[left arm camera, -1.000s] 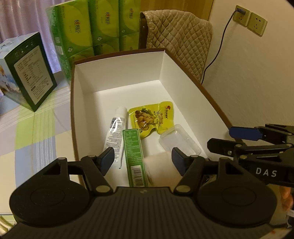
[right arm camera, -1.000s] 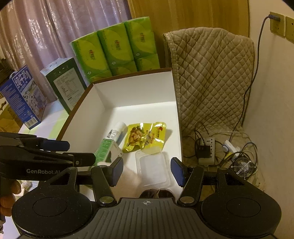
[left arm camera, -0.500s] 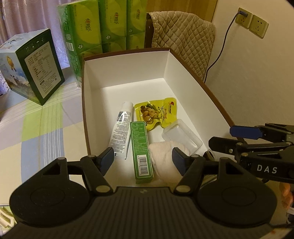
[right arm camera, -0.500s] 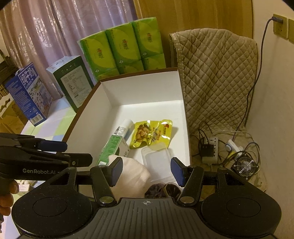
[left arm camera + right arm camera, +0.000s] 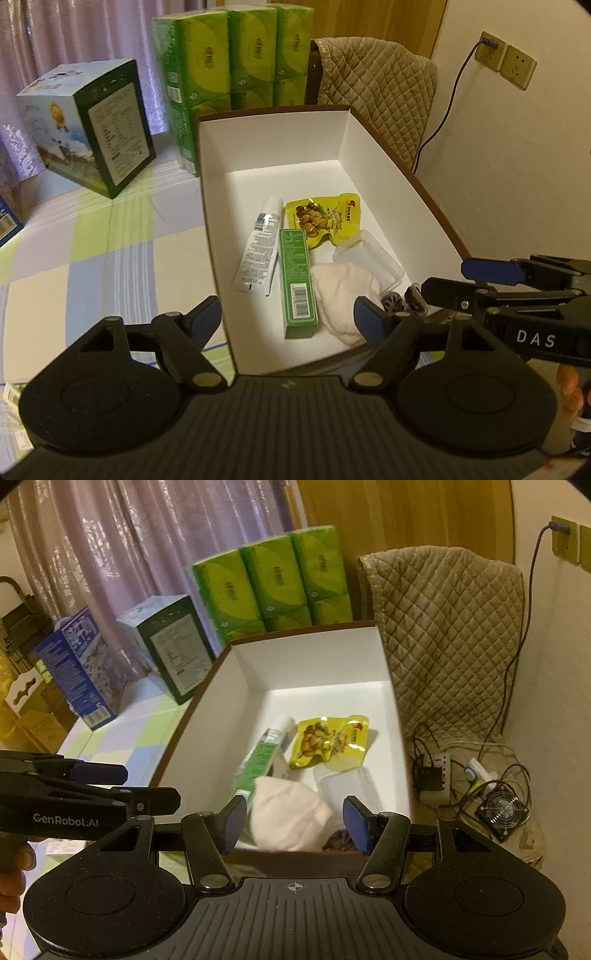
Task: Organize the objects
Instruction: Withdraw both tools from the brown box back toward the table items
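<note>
Brown-edged cardboard box (image 5: 369, 155): matt white interior, smooth. White plastic tube (image 5: 260, 247): glossy, with a highlight. Yellow foil snack pouch (image 5: 325, 221): shiny, crinkled. Long green paperboard carton (image 5: 297, 280): satin print. Clear plastic tray (image 5: 369, 258): translucent, smooth. Pale pink cloth (image 5: 291, 816): soft, matt, rumpled. Green tissue packs (image 5: 273, 579): glossy film wrap. Beige quilted fabric cover (image 5: 450, 627): stitched, matt. Checked tablecloth (image 5: 92, 266): flat, matt weave. Both grippers' black plastic bodies read matt, ribbed
</note>
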Tool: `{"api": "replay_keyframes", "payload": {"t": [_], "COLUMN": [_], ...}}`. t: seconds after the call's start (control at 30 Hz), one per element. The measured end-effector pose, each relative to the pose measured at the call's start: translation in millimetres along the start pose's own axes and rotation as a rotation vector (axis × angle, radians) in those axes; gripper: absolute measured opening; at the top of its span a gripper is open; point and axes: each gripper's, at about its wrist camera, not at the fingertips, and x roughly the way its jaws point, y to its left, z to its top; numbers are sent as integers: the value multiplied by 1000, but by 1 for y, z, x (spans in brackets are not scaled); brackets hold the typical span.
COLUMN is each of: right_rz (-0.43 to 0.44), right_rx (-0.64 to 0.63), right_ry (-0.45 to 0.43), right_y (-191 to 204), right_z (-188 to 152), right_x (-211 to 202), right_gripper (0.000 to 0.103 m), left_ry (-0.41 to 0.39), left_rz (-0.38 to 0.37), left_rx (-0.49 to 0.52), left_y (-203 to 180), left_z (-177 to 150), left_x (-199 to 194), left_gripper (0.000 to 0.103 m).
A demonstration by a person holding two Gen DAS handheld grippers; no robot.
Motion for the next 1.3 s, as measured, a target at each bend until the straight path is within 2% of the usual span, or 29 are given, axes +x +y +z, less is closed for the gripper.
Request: {"api": "replay_keyframes", "payload": {"t": [0.33, 0.53, 0.97, 1.3], "right_rz": [48, 85, 169, 221], "right_rx": [-30, -51, -124, -177], "right_ry": [5, 24, 93, 147], "right_y": [43, 72, 135, 174], "right_z": [-21, -37, -68, -85], "right_x": [-18, -22, -12, 7], "right_gripper": [55, 55, 55, 55], "left_ry": [-10, 4, 41, 55], "left_rz": [23, 39, 117, 160], "left_rx": [-40, -84, -208, -281], "left_y": [23, 47, 116, 153], "left_z": [-34, -67, -136, -165], "left_x": [-39, -64, -108, -124], "left_gripper": [79, 79, 80, 80]}}
